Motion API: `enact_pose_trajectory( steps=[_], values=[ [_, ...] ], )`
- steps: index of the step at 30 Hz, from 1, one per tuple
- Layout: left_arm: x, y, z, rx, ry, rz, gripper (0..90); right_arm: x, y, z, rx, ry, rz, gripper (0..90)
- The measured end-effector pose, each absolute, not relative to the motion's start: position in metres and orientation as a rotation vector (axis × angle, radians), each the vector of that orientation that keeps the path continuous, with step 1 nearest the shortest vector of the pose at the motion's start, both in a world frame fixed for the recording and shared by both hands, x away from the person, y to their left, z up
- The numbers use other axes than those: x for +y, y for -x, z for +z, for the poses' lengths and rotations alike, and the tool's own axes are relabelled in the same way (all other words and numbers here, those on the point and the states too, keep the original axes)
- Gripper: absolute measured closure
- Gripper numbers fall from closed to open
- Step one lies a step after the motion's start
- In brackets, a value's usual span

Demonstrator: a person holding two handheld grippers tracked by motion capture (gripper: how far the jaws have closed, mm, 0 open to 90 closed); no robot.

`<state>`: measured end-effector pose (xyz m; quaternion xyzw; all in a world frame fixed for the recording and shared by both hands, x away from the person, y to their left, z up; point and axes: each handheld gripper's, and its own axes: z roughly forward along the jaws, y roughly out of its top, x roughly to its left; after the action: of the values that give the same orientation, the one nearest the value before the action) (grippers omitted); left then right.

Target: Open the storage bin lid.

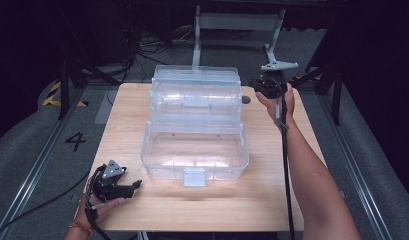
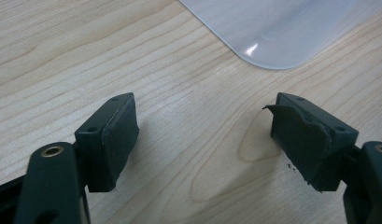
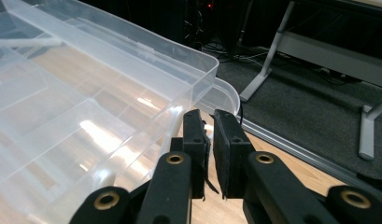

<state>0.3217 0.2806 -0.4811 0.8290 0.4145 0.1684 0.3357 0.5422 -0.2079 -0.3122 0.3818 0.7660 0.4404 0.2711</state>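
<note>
Clear plastic tiered storage box (image 1: pixel 194 125) sits open mid-bench; right claw (image 3: pixel 208 135), nearly closed and empty, beside its far-right corner, likely regrasps the lid next; left claw (image 1: pixel 134 185) wide, empty, near its front-left corner.

The box (image 1: pixel 194 125) is clear, see-through plastic with a frosty white clip. The table (image 1: pixel 272 200) is light tan wood with wavy brown lines. Both grippers, the left gripper (image 1: pixel 134 186) and the right gripper (image 3: pixel 209 126), are black with little gold rings. At nine o'clock, the grey floor (image 1: pixel 37 145) has yellow-and-black stripes.
</note>
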Motion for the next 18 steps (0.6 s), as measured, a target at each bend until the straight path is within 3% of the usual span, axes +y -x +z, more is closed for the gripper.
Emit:
enact_pose_trajectory(
  steps=[18],
  values=[
    [0.281,-0.322,-0.481,1.083,-2.162,0.440,23.5,-0.212,-0.507,-0.315,2.130,-0.897,1.148,82.0]
  ],
)
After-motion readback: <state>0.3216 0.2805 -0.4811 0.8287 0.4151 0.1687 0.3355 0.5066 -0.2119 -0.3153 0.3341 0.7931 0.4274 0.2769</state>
